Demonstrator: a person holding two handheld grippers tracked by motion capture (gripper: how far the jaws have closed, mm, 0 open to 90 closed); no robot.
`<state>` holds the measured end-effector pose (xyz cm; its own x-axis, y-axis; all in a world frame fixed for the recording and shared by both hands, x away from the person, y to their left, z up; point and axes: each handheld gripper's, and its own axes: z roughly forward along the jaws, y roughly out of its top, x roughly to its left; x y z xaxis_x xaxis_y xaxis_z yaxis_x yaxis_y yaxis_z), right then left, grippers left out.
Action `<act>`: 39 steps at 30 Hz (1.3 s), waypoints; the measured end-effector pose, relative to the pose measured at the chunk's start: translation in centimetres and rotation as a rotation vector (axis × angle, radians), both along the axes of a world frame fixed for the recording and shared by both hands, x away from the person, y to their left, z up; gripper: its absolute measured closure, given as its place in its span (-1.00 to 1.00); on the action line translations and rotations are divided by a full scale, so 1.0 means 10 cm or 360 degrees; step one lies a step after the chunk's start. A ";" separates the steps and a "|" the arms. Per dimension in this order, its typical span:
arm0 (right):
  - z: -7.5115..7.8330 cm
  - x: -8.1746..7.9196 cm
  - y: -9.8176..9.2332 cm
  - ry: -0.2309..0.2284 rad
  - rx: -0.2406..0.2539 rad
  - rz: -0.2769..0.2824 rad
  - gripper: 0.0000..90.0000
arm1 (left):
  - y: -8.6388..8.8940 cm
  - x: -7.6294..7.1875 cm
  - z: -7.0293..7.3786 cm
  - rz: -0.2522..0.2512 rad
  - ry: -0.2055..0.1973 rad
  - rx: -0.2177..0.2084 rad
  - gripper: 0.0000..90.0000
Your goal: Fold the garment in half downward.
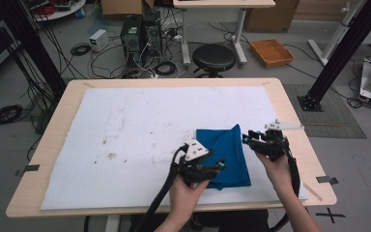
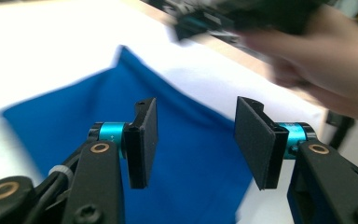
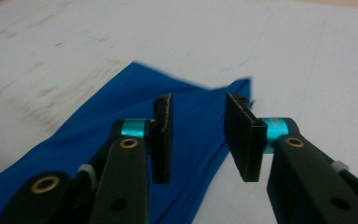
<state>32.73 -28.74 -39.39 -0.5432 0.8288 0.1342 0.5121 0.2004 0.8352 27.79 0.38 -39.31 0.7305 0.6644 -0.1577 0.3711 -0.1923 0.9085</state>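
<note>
Now we've got the folded blue cloth [image 1: 224, 155] lying flat on the white-covered tabletop [image 1: 125, 130]; left tongs [image 2: 196, 142] & right tongs [image 3: 199, 135] both spread, nothing pinched, prob. freeing it.

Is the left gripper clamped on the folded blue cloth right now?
No: in the left gripper view the left gripper has its jaws apart, with the folded blue cloth lying free beneath them.

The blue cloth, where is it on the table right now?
In the high view the blue cloth lies folded on the white mat, toward the table's near right side, between the left gripper and the right gripper.
</note>
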 end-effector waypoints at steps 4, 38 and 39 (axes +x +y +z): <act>-0.11 -0.48 0.00 -0.0003 0.0033 0.0038 0.27 | 0.36 -0.03 0.03 0.0094 -0.0033 0.0034 0.06; -0.09 0.20 0.02 0.0052 0.0114 -0.0153 0.58 | 1.44 0.04 -0.23 0.0412 0.0043 -0.0021 0.03; -0.10 0.30 0.05 0.0072 0.0131 -0.0167 0.58 | 1.46 0.04 -0.24 0.0412 0.0050 -0.0017 0.03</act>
<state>35.75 -28.26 -40.44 -0.4458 0.8660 0.2266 0.5641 0.0752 0.8223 28.19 14.94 -41.67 0.5308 0.8270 -0.1855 0.4349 -0.0779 0.8971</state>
